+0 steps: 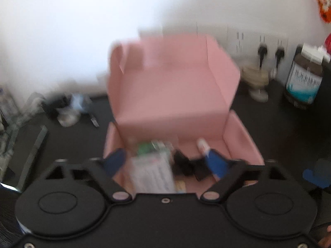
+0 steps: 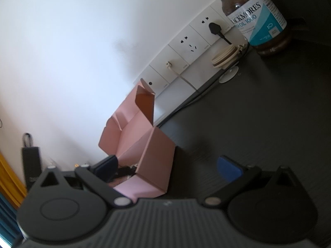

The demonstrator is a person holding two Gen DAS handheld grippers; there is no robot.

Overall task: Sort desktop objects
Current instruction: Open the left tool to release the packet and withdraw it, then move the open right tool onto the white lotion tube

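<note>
- Your left gripper hangs over the open pink box on the dark desk, jaws spread wide, pinching nothing; a white packet and black pieces lie inside the box
- Your right gripper sits beside the box, jaws spread, empty; a supplement bottle stands by the wall sockets
</note>
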